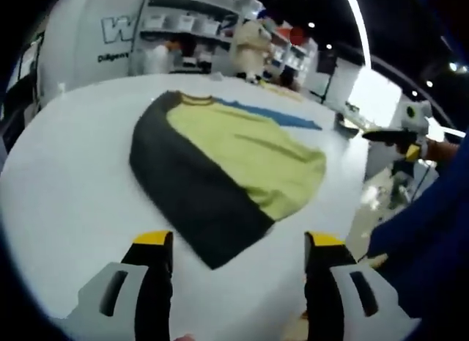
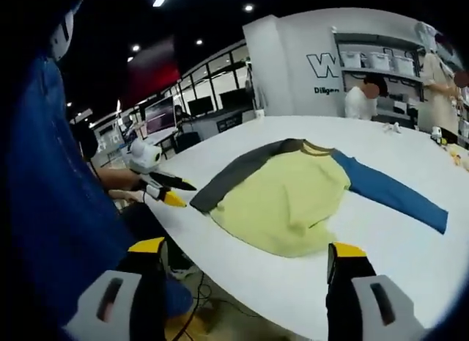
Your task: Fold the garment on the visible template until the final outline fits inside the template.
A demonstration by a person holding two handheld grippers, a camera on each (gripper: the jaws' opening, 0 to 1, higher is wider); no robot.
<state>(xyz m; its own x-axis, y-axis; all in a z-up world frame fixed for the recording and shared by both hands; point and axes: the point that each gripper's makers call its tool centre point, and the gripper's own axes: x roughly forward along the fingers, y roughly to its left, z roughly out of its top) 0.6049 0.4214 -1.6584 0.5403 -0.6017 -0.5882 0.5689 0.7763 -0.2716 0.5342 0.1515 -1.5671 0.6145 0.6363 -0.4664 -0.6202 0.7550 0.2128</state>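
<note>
The garment [image 1: 220,165] lies flat on the white surface [image 1: 66,202], and I use it as the landmark for everything below. It is a yellow-bodied shirt with a dark grey sleeve [image 1: 183,187] and a blue sleeve [image 1: 271,114]. In the left gripper view the grey sleeve is folded in along the body, on the side facing my left claw [image 1: 238,246]; the blue sleeve extends out flat on the far side of the body. No template outline is distinguishable on the surface in either view.

My left claw stands wide, jaws well apart, holding nothing. It is raised off the garment, with the lower end of the grey sleeve directly ahead between its jaws.

My right claw [image 2: 253,257] is also wide and empty. In the right gripper view the yellow hem is the nearest part of the garment, and the blue sleeve [image 2: 396,194] runs away to the right of the body, its long axis angled outward from the shoulder. The left claw [image 2: 167,191] appears there off the grey-sleeve [image 2: 234,176] side, near the surface edge.

Judgement: the blue sleeve is the remaining unfolded part. It lies on the opposite side of the garment from my left claw, so the right claw looks better placed to take its cuff end and carry it across the body.
</note>
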